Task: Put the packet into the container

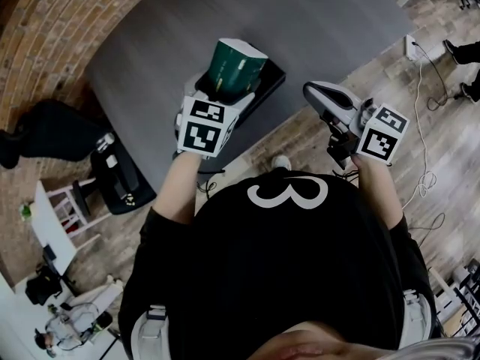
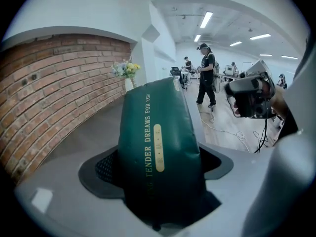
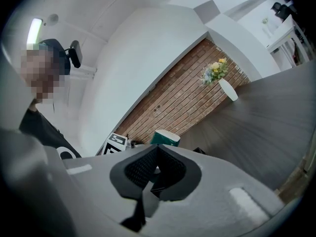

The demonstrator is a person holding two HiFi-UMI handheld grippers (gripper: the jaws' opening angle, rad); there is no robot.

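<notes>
1. One wide grey counter [image 1: 315, 21] takes up the top of the head view. It is bare apart from the things near its front edge, so the work stays within easy reach.
2. On that front edge sits the black container [image 1: 271, 77], close to the person, ready to take the packet.
3. The green packet [image 1: 236, 64] stands upright over the container's near side. It is held by its lower end, so it looks ready to be lowered in. Whether it already touches the container, I cannot tell.
4. The left tongs [image 1: 225, 96] are clamped on the packet's bottom, pads pressing both sides, which holds it steady and upright.
5. The right tongs [image 3: 155, 171] are closed on nothing. They are held off to the side beyond the counter's edge, probably to stay clear.
</notes>
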